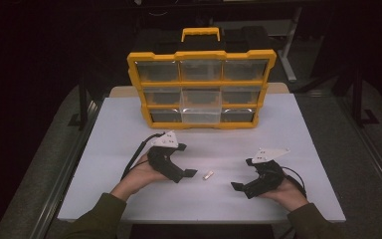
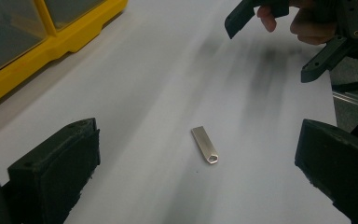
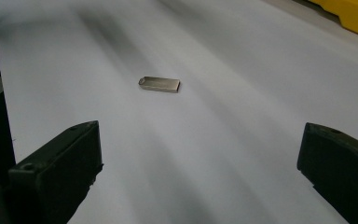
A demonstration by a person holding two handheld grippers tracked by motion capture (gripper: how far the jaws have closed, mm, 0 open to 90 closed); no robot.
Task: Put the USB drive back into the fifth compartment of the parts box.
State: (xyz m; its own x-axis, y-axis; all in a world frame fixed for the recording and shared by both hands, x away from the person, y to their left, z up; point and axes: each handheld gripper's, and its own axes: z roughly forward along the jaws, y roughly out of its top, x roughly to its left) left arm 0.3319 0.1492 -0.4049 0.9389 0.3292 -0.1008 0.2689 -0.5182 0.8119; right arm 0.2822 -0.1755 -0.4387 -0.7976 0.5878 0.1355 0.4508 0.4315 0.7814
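Looks like nothing's really started yet: the small metal USB stick (image 1: 208, 175) lies flat on the white bench (image 1: 129, 129) near its front edge, between the left tool (image 1: 191, 173) and right tool (image 1: 236, 186). Both gape wide, holding nothing. It's slim, brushed silver, with a keyring hole. The yellow drawer organizer (image 1: 201, 89) sits at the back edge.
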